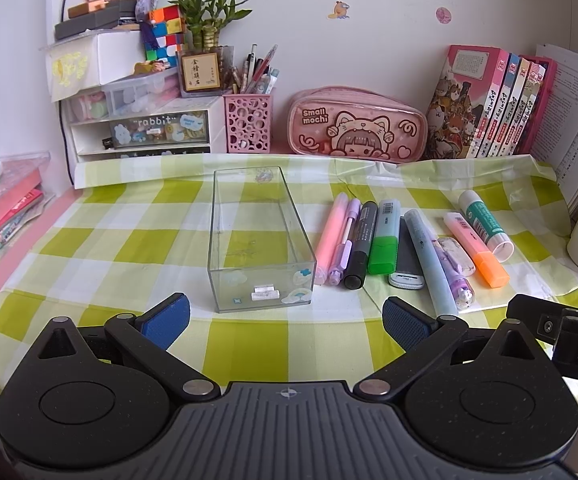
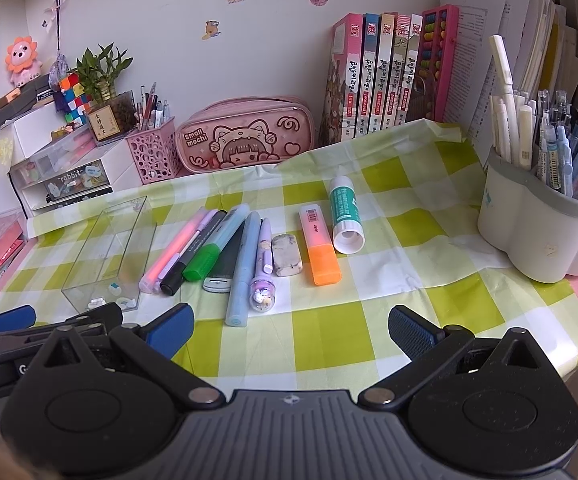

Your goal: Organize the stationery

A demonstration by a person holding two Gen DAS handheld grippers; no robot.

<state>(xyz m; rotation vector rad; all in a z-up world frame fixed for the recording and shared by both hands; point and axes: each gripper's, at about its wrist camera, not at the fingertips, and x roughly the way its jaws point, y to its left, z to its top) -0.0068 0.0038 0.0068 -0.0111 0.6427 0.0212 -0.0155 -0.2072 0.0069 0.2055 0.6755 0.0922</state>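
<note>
Left gripper (image 1: 286,322) and right gripper (image 2: 291,330): jaws spread wide, holding nothing; clear box (image 1: 259,240) beside pens

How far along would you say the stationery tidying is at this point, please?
Nothing looks done yet: the clear box is empty apart from stickers on its walls. Nothing is in hand either; the left tongs and right tongs are both open and empty. Everything is left: the pens and markers from the pink pen to the orange highlighter, eraser and glue stick lie on the checked cloth.
</note>
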